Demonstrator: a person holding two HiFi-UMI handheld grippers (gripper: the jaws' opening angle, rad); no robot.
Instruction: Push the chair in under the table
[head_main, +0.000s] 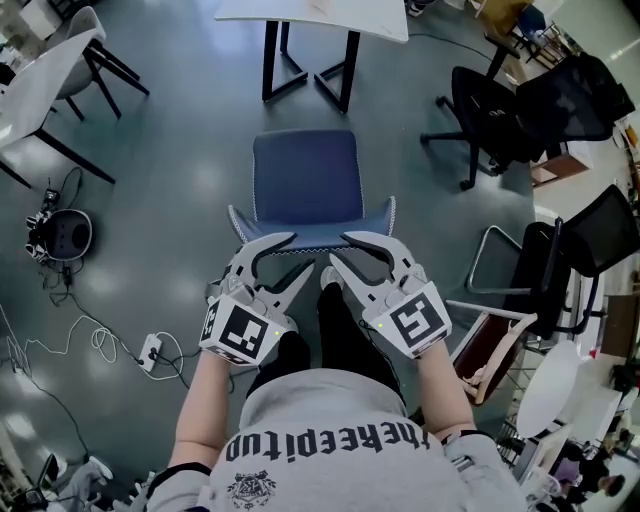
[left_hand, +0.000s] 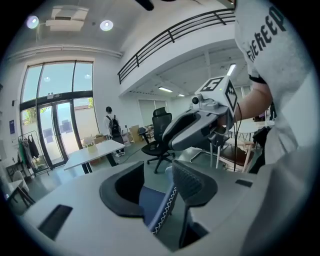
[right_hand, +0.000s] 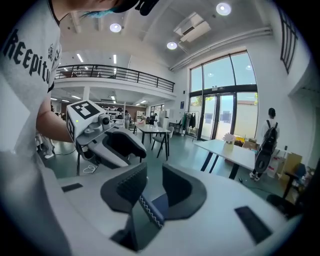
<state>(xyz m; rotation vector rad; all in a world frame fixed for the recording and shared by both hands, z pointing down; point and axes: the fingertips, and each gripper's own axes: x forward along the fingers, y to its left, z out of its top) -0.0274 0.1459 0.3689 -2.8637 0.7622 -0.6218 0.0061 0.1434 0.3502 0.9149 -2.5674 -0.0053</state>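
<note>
One white table (head_main: 310, 20) straight ahead of both grippers, one blue chair (head_main: 305, 180) between table and jaws, seat facing the table, long axis running away from the grippers, backrest (head_main: 312, 237) nearest, left gripper (head_main: 300, 252) and right gripper (head_main: 337, 254) jaws apart, straddling its top edge.

Table (head_main: 330, 20) cut off at top edge, chair (head_main: 305, 180) legs hidden beneath it, backrest (head_main: 312, 237) partly behind jaws
</note>
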